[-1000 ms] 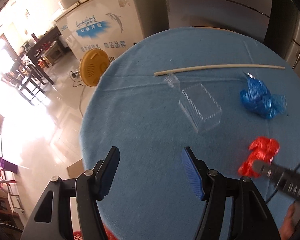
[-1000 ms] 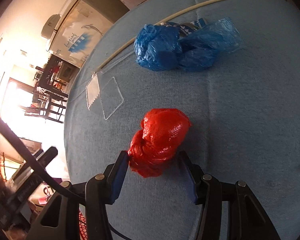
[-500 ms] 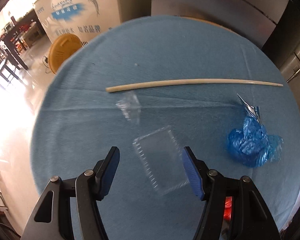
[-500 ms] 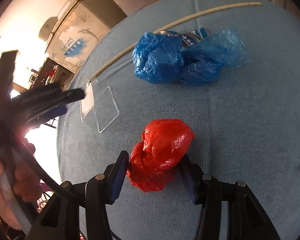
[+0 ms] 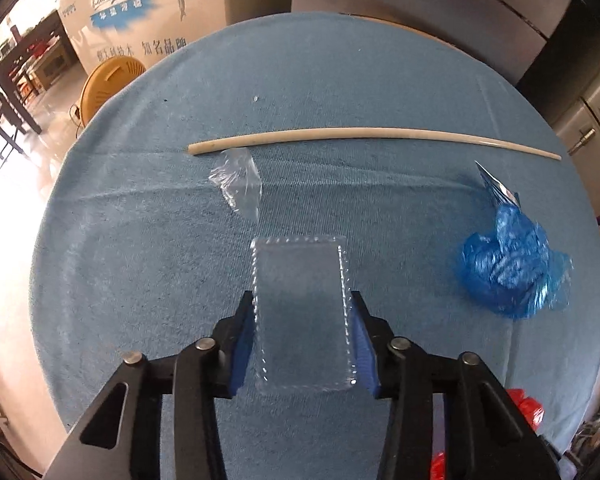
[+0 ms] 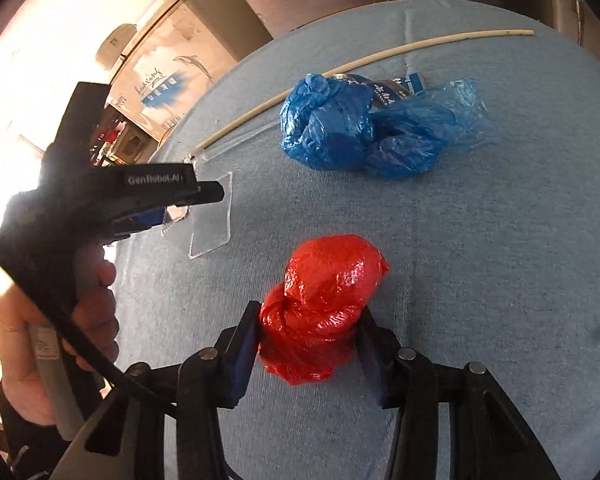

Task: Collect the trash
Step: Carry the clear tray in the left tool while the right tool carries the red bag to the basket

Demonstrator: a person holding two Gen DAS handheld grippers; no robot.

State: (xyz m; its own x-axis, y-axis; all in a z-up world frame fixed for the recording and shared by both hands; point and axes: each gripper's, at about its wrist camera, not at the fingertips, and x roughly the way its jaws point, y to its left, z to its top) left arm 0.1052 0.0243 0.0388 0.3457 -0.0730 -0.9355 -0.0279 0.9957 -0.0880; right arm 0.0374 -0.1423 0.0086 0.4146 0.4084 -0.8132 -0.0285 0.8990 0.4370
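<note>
left wrist: my left gripper [image 5: 303,344] pinches the clear plastic tray [image 5: 302,312] flat on the blue tablecloth [image 5: 140,240]; right wrist: my right gripper [image 6: 309,354] clamps the red bag [image 6: 320,308], so the grasp step looks done and next is lifting both off.

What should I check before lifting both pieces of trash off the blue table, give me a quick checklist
1. Left claw straddles the clear plastic tray: ok.
2. Left pads squeezing the tray edges: cannot tell.
3. Right claw pinching the red bag: ok.
4. Blue bag apart from both claws: ok.
5. Clear wrapper scrap and long stick not caught up with the tray: ok.
6. Trash bin in view: not ok.
</note>
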